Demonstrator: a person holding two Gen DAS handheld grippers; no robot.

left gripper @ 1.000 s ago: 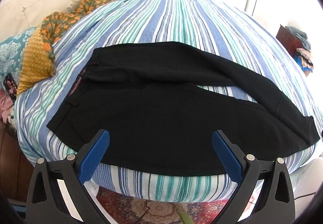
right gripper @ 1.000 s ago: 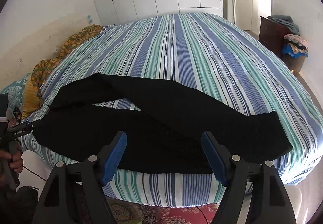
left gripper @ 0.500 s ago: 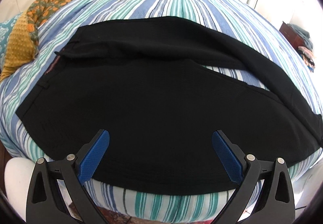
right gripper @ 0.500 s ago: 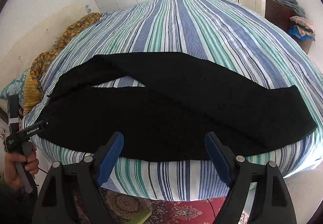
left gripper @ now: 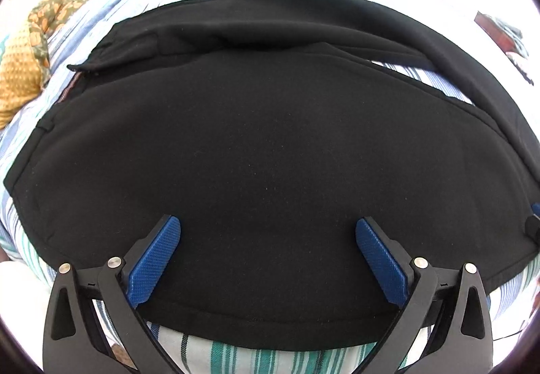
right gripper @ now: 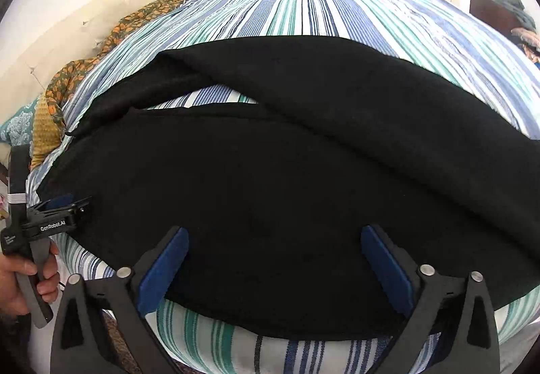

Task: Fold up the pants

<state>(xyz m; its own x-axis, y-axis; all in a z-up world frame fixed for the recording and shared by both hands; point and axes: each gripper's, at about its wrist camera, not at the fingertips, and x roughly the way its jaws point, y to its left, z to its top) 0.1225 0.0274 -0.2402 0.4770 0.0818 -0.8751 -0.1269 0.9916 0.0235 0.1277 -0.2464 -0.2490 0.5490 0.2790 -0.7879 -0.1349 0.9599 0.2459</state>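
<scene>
- Bed (right gripper: 354, 2), striped cover: carries the whole workpiece; near edge now directly below both views, closer than a second ago.
- Pants (right gripper: 270, 188), black: spread flat along the near edge of the bed, waistband toward the left, two legs diverging toward the right with a strip of cover showing between. Not yet folded.
- Left tongs (left gripper: 268, 259): apart, nothing clamped, lowered over the near hem at the hip section since a second ago.
- Right tongs (right gripper: 275, 266): apart, jaws just widened further, only flat cloth below, none pinched; lowered over the near leg.
- Meaning: approach finished; next step judged to be pinching the near edge for the first fold.
</scene>
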